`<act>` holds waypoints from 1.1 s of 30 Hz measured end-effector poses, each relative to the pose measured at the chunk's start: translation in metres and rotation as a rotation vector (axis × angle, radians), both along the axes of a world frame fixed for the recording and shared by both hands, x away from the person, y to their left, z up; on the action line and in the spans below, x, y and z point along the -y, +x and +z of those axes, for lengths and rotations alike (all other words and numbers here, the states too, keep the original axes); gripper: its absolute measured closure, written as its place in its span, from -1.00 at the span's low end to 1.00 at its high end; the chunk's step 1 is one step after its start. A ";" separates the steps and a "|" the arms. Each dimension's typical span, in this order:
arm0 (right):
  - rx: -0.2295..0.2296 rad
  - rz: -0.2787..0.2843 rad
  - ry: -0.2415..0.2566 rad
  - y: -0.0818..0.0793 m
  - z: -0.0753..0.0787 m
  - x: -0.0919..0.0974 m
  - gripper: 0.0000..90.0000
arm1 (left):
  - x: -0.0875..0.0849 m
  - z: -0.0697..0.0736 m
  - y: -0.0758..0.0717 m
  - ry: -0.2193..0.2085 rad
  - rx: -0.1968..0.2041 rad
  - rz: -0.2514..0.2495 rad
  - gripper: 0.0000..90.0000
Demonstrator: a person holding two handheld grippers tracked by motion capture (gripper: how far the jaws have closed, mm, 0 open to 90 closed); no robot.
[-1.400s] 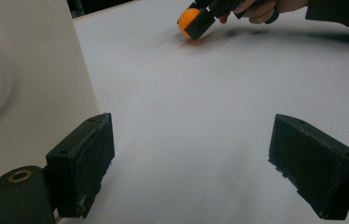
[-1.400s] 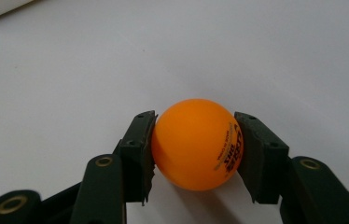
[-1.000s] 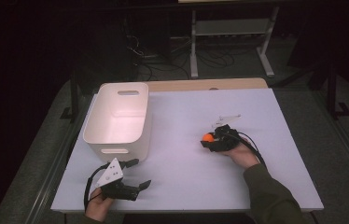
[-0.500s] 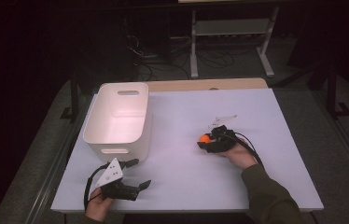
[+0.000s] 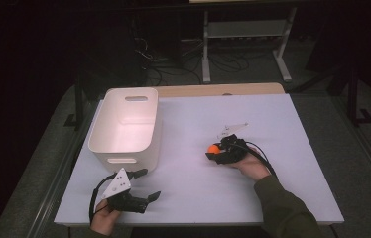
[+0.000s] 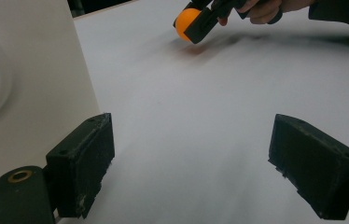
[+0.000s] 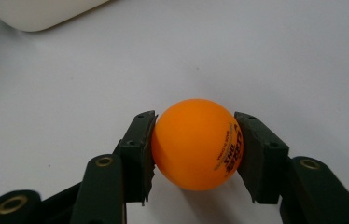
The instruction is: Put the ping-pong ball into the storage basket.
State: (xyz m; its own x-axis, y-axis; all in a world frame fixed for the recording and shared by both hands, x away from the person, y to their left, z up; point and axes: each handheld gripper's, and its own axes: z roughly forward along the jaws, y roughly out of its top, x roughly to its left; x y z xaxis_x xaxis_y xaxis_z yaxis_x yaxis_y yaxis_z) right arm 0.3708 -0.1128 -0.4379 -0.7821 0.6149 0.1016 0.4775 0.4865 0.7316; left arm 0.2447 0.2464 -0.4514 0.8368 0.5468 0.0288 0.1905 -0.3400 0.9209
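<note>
**Orange ball gripped in your right jaws, left jaws wide and empty**

While your right gripper (image 5: 212,152) sat over the middle-right of the white worktop (image 5: 193,198), its two black jaws were closed on the orange ball (image 7: 196,142), one pad pressed to each side of it. Seen from the right gripper view, the ball filled the gap between the pads, with small black print on its right flank, and a soft shadow lay on the worktop beneath it. From the left gripper view the ball (image 6: 185,22) sat at the tip of your right gripper (image 6: 200,25), with a faint reddish shadow on the surface under it; whether the ball touched the worktop, you could not tell from these views. Your right hand (image 5: 249,163) wrapped the gripper body, the sleeve running in from the bottom edge and the cable looping off beside it.

Your left gripper (image 5: 146,186) lay near the front left corner of the worktop, its grey three-cornered plate on top. Its jaws stood wide apart with nothing but bare worktop between them. It was well apart from the ball.

Just beside the left gripper, towards the back, stood the white bin (image 5: 124,158), upright, with a slot handle in its far wall. The ball lay to the right of the bin, clearly separate from it.
</note>
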 end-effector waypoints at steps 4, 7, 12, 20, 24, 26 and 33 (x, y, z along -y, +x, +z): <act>-0.001 0.012 0.008 -0.002 0.000 -0.004 0.10 | 0.000 0.000 0.000 0.006 0.001 0.000 -0.69; -0.001 0.027 0.009 -0.004 0.000 -0.009 0.10 | 0.000 0.000 0.000 0.006 0.003 -0.001 -0.69; 0.002 0.042 0.009 -0.006 0.002 -0.014 0.10 | 0.000 0.000 -0.001 0.004 0.005 -0.001 -0.69; 0.005 0.065 0.019 -0.010 0.004 -0.021 0.10 | 0.000 0.000 0.000 0.001 0.002 0.000 -0.69; 0.004 0.080 0.017 -0.011 0.004 -0.025 0.10 | 0.000 0.000 -0.001 0.002 0.003 -0.001 -0.69; 0.005 0.088 0.018 -0.012 0.004 -0.027 0.10 | 0.000 0.000 0.000 0.002 0.002 0.000 -0.69; 0.002 0.106 0.022 -0.015 0.005 -0.034 0.10 | 0.000 0.000 0.000 0.001 0.002 0.001 -0.69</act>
